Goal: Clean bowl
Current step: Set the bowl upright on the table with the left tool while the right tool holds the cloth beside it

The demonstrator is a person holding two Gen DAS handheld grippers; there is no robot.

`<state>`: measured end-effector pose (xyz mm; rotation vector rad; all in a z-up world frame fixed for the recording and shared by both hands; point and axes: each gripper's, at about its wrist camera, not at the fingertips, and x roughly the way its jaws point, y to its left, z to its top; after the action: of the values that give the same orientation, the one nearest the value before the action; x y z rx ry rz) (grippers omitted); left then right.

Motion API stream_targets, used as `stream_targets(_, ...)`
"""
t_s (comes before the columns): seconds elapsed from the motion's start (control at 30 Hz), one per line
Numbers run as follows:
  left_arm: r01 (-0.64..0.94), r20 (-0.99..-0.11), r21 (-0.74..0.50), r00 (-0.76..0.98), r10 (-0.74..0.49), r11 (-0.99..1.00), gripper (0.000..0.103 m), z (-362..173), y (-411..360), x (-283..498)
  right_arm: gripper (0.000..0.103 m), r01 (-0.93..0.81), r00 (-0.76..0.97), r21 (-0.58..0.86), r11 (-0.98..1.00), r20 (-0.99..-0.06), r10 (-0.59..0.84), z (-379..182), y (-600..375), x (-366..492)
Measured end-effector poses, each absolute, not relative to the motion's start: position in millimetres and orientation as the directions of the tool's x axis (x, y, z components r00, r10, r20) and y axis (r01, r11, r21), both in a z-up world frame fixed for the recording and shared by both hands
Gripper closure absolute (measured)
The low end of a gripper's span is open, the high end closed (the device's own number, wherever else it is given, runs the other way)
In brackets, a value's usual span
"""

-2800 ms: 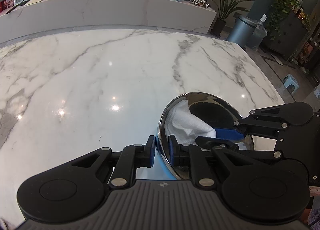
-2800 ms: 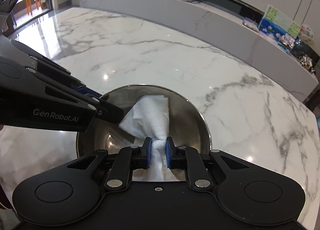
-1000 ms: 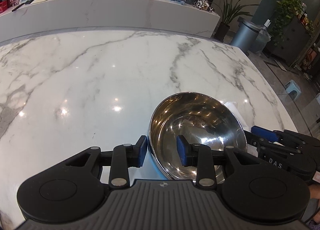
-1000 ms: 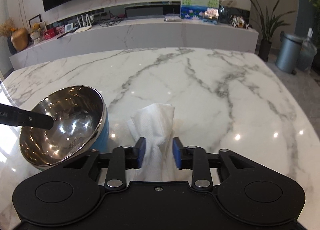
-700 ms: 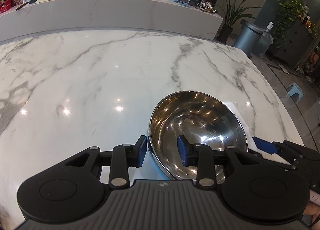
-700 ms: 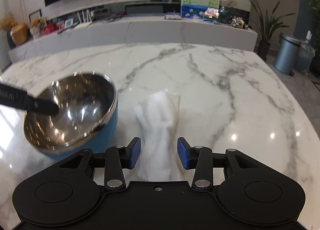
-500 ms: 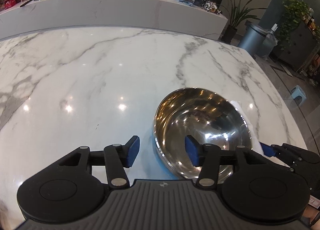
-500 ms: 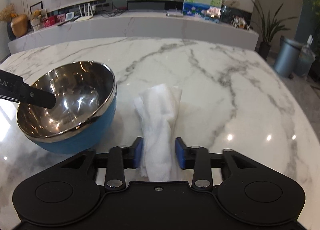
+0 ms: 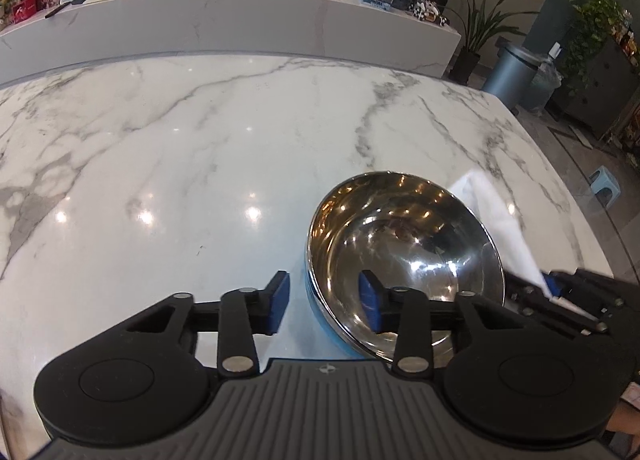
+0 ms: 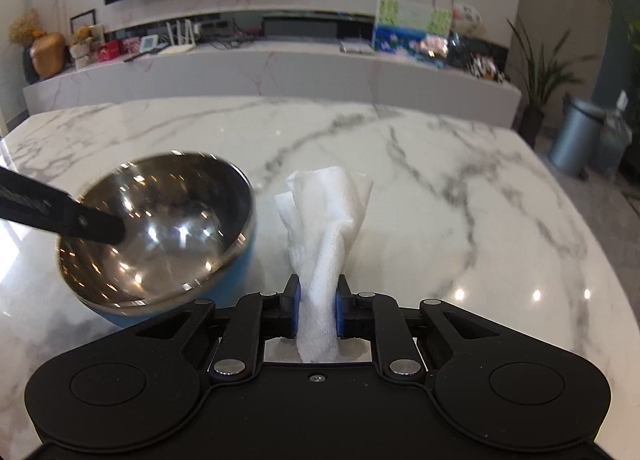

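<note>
With its jaws pinched on the wadded paper towel (image 10: 326, 244), the right gripper (image 10: 316, 310) keeps the wiping rag beside the bowl (image 10: 160, 232), not in it. The left gripper (image 9: 322, 302) is spread wide, straddling the near rim, probably letting go. Bowl sits on the marble table (image 9: 200, 148), steel inside looks shiny, so I'd guess wiping's basically finished.

Bowl (image 10: 160, 228) rim motion-blurred; paper towel (image 9: 500, 220) partly hidden behind bowl
</note>
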<state>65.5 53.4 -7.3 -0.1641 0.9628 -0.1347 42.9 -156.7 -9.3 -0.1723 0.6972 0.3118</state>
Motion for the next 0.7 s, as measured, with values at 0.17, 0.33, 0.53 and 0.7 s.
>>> stream_targets(0.17,0.057,-0.808,-0.175,0.561,-0.177,0.983,0.076,-7.7,47.7,64.7,0.090,-0.385,0.732,-0.081,0.919,-0.633,0.251,-1.8,-150.4,42.4)
stream_targets(0.33,0.077,-0.804,-0.159,0.569,-0.174,0.984,0.080,-5.8,46.5,65.1,0.090,-0.439,0.725,-0.107,0.892,-0.628,0.281,-0.6,-146.4,42.9)
stream_targets(0.53,0.080,-0.806,-0.157,0.566,-0.174,0.984,0.080,-6.2,49.1,68.0,0.090,-0.468,0.707,-0.123,0.875,-0.647,0.287,-5.4,-145.1,46.3)
stream_targets(0.7,0.087,-0.808,-0.147,0.564,-0.170,0.985,0.080,-8.0,52.5,70.6,0.090,-0.486,0.676,-0.115,0.866,-0.678,0.289,-13.4,-142.7,48.6)
